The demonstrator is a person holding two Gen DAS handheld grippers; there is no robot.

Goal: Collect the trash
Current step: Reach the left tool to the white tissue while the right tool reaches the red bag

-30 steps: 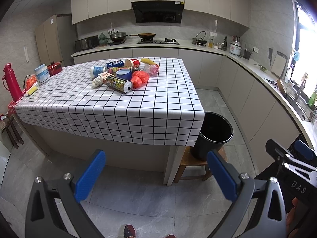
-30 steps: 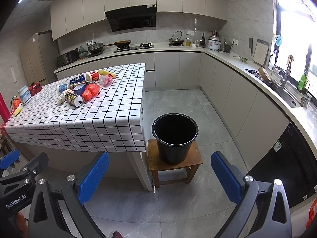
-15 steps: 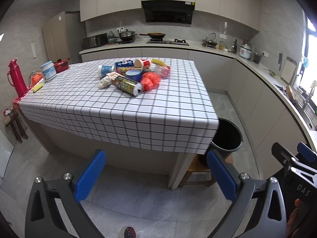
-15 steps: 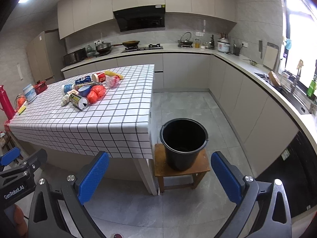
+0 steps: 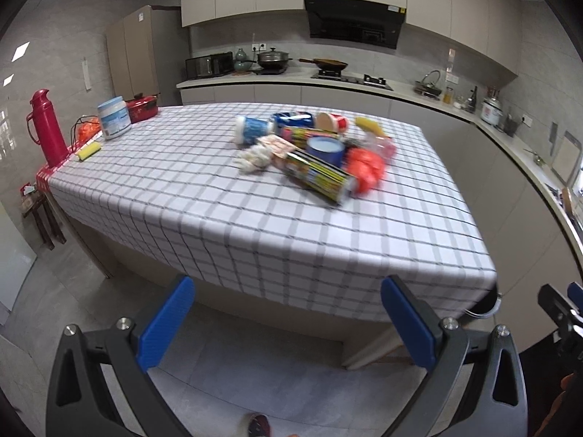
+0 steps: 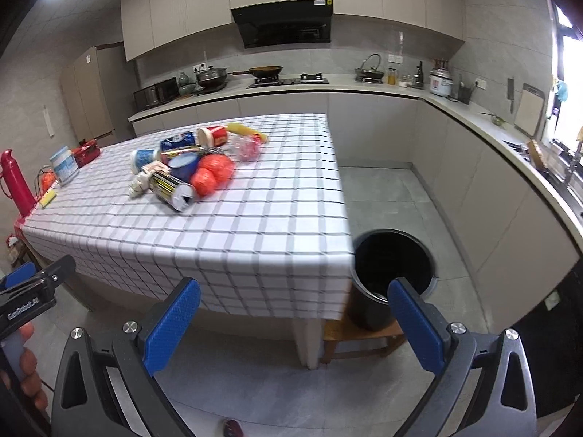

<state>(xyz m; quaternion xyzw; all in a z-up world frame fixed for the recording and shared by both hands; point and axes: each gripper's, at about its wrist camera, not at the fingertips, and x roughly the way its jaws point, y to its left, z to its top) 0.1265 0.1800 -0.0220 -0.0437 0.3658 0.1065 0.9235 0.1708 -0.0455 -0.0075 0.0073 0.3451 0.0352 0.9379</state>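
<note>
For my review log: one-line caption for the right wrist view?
Open right gripper faces checked table with trash pile; black bin on stool beside it.

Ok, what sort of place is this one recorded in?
A home kitchen, by the look of it. A range hood hangs over a gas hob with a wok on the counter, a rice cooker stands further along, and a table with a checked cloth fills the middle.
</note>
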